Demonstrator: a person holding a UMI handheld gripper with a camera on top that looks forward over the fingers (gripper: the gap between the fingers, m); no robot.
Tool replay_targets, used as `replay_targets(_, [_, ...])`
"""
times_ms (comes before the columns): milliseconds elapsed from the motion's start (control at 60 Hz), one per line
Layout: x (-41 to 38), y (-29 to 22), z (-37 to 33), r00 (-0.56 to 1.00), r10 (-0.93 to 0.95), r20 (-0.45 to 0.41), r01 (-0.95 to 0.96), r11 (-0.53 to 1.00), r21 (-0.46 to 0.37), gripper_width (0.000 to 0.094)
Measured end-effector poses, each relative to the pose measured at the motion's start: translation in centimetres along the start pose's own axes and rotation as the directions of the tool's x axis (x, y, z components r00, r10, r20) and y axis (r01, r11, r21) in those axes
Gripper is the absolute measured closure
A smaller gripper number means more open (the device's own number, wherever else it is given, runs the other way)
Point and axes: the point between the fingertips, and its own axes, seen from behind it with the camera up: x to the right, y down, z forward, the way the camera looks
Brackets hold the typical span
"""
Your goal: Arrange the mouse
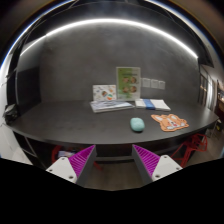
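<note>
two purple ribbed pads show on the gripper [113, 160], and the fingers stand spread wide with nothing between them. the small pale green rounded mouse [137, 124] lies on the dark grey table [60, 122], well beyond the fingertips and slightly toward the right finger. it sits alone on bare tabletop, apart from everything else.

near it, farther to the right-finger side, lies an orange patterned flat sheet [170, 122], which looks like a printed mat or card; whether it is where the mouse belongs is a judgement i cannot settle from this view. farther beyond the fingers stand a green upright card [128, 81] and a white printed card [104, 92] against the wall, with flat papers or booklets [133, 104] lying in front of them.

risks from here, as i judge them: the mouse is low, smooth and rounded, so fingers closing too high may slide over its back and squeeze it out forward. an approach not centred on the mouse could let the right finger nudge it sideways toward the orange sheet before any grasp forms. coming down too steeply could drive the fingertips into the table. pushing too far forward could sweep the mouse into the papers beyond it.
</note>
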Motion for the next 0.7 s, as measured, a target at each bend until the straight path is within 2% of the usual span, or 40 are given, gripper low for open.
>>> replay_targets(67, [3.7, -0.1, 3.7, 0.999, 0.01, -0.038, -0.01, 1.0, 0.003, 0.0133])
replay_targets(167, [8.0, -0.6, 10.0, 0.998, 0.036, -0.052, -0.035, 0.999, 0.021, 0.0135])
replay_targets(283, [10.6, -1.5, 16.3, 0.998, 0.05, -0.032, -0.049, 0.998, 0.039, 0.0138])
replay_targets(433, [10.9, -2.6, 21.6, 0.997, 0.068, 0.034, -0.07, 0.996, 0.058, 0.0155])
replay_targets(517, [10.8, -2.7, 23.2, 0.999, 0.034, 0.026, -0.035, 0.997, 0.065, 0.0184])
replay_targets(533, [10.8, -2.7, 23.5, 0.999, 0.02, 0.026, -0.022, 0.997, 0.067, 0.0144])
replay_targets(583, [10.6, -3.0, 24.0, 0.999, 0.024, 0.038, -0.027, 0.996, 0.088, 0.0285])
replay_targets(600, [10.5, -3.0, 24.1, 0.998, 0.035, 0.043, -0.039, 0.995, 0.095, 0.0365])
replay_targets(700, [10.5, -2.8, 24.0, 0.999, 0.014, 0.036, -0.018, 0.992, 0.121, 0.0402])
